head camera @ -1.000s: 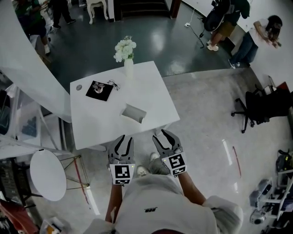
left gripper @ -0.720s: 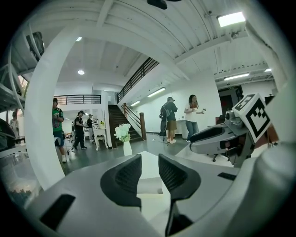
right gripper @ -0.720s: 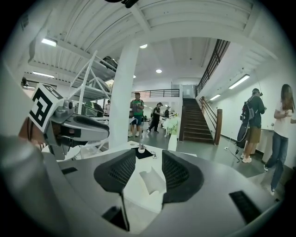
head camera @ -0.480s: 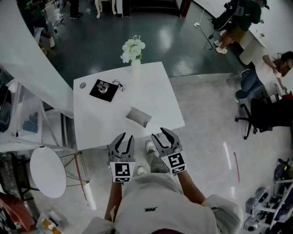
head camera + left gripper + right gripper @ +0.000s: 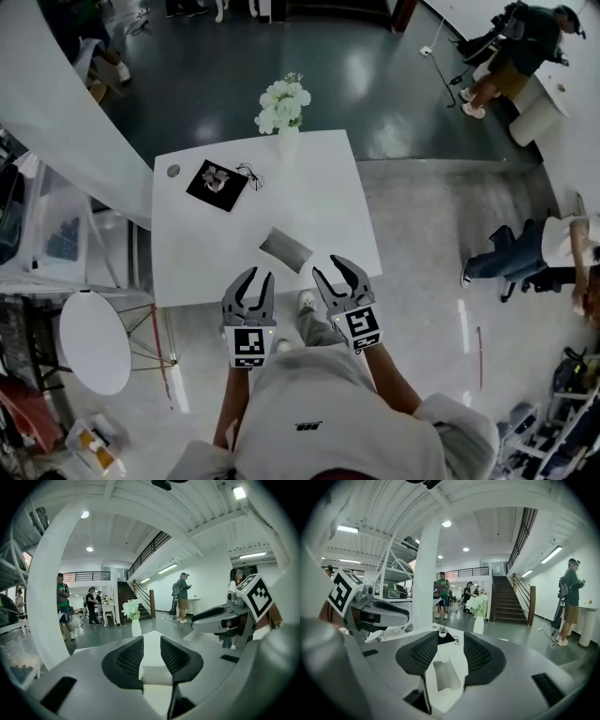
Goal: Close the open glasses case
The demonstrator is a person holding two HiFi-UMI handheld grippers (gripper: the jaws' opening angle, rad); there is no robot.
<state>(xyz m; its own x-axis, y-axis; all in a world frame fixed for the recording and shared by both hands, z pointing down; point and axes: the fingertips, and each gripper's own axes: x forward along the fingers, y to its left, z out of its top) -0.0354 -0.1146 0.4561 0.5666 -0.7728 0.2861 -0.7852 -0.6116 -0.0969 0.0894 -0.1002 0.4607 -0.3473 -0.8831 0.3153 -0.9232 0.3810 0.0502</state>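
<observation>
A grey glasses case (image 5: pixel 285 249) lies near the front edge of the white table (image 5: pixel 319 202), its lid apparently open. In the right gripper view the case (image 5: pixel 445 677) shows between the jaws, still some way ahead. My left gripper (image 5: pixel 255 281) hovers open at the table's front edge, left of the case, with nothing between its fingers. Open and empty too, my right gripper (image 5: pixel 333 275) hangs just right of the case. The left gripper view looks over the table (image 5: pixel 152 641) past the left gripper (image 5: pixel 151 656); the case is hidden there.
At the table's back stand a white vase of flowers (image 5: pixel 286 112), a black mat (image 5: pixel 217 184) and a pair of glasses (image 5: pixel 249 173). A round white side table (image 5: pixel 92 342) stands at the left. A person (image 5: pixel 539 253) bends over at the right.
The view has moved closer to the table. Both grippers have come forward from over the floor to the table's front edge, either side of the case. Both stay open.
</observation>
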